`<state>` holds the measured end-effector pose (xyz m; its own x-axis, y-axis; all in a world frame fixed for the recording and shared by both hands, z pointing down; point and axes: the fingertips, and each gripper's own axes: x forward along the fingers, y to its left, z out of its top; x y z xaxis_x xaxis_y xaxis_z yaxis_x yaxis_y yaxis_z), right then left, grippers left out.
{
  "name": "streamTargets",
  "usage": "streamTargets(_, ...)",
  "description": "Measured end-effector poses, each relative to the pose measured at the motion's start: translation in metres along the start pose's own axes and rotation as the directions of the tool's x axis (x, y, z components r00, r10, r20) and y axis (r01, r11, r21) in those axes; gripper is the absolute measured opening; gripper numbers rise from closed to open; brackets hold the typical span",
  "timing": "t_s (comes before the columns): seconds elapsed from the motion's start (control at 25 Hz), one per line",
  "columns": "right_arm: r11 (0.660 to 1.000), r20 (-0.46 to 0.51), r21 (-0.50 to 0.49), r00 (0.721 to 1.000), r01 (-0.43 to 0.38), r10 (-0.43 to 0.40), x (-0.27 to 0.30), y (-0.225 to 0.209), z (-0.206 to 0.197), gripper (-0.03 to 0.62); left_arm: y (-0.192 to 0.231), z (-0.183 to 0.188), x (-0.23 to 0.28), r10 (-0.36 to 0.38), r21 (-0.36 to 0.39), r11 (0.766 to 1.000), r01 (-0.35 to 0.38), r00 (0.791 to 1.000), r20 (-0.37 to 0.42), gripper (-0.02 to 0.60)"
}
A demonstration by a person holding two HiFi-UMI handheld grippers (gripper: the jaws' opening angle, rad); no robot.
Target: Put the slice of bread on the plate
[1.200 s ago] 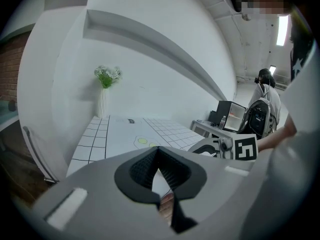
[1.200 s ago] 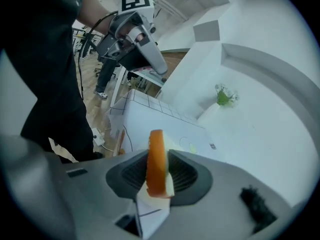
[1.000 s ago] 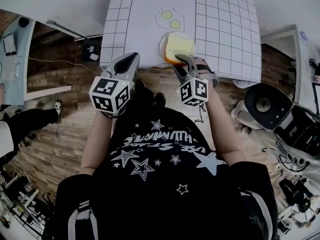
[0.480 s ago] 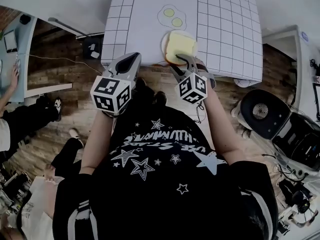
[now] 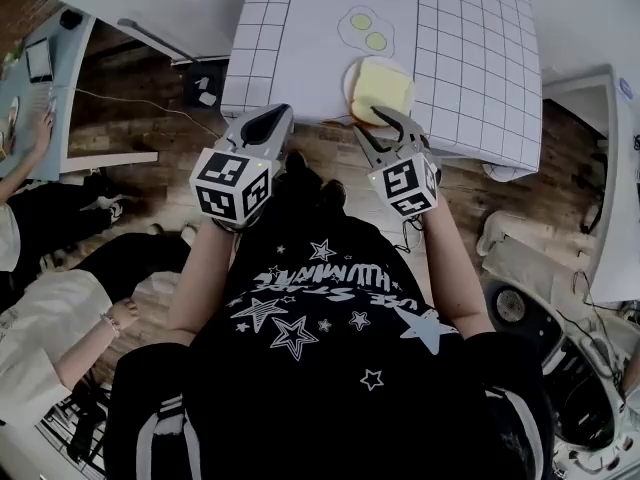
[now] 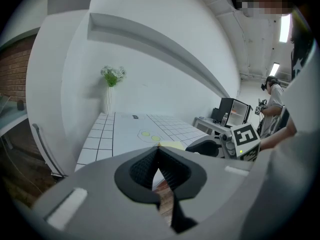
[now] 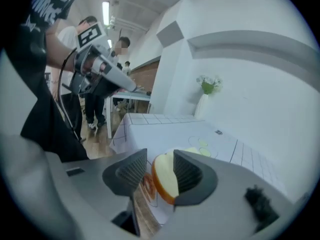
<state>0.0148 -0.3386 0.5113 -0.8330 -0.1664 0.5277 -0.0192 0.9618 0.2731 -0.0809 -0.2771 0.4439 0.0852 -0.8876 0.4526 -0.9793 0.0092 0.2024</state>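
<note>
We see a pale yellow bread slice (image 5: 383, 86), a white tablecloth (image 5: 300, 28) with thin dark grid lines and two yellow-green circles (image 5: 368, 30), a black shirt (image 5: 330, 368) with white stars, and a brown wooden floor (image 5: 140, 88).

plate (image 5: 349, 80): mostly under bread (image 5: 382, 88) | table (image 5: 300, 28): far end cut off

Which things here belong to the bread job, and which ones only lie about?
Part of the job:
- slice of bread, already lying on the plate
- plate

Just lying about:
- fried egg, beyond the plate
- vase with flowers, at the table's far end
</note>
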Motion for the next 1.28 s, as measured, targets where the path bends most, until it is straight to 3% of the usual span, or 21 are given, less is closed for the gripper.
streamTargets(0.12,0.994,0.083,0.106,0.996,0.01,-0.019,-0.01,-0.003,0.01,0.17,-0.004,-0.005,-0.001,-0.005,-0.009,1.0,0.005,1.0,-0.003,0.009)
streamTargets(0.24,0.991,0.134,0.136,0.991,0.005,-0.023,-0.011,0.0,0.021,0.169,-0.004,-0.011,-0.009,0.002,-0.011,1.0,-0.003,1.0,-0.014,0.009)
streamTargets(0.32,0.989,0.146,0.149,0.989,0.016,-0.038,-0.012,0.0,0.026,0.157,-0.004,-0.018,-0.012,-0.006,-0.009,1.0,0.006,1.0,-0.031,0.009)
streamTargets(0.44,0.982,0.156,0.179,0.984,0.057,-0.085,-0.02,-0.007,0.032,0.086,-0.003,-0.025,-0.011,-0.031,-0.006,1.0,0.031,0.998,-0.049,0.009)
streamTargets(0.64,0.949,0.134,0.286,0.975,0.135,-0.18,-0.034,-0.013,0.034,0.047,0.001,-0.022,-0.021,-0.089,0.014,0.996,0.089,0.996,-0.026,0.009)
streamTargets(0.8,0.95,0.098,0.238,0.968,0.204,-0.232,-0.033,0.009,0.052,0.029,0.019,-0.033,-0.053,-0.105,0.024,0.994,0.106,0.994,-0.028,0.009)
streamTargets(1.08,0.958,0.124,0.189,0.962,0.216,-0.241,-0.032,0.075,0.104,0.023,0.05,-0.054,-0.116,-0.123,-0.002,0.992,0.123,0.992,-0.012,0.009)
streamTargets(1.28,0.926,0.125,0.227,0.934,0.301,-0.335,-0.053,0.101,0.126,0.021,0.05,-0.05,-0.138,-0.202,0.052,0.978,0.201,0.979,0.015,0.009)
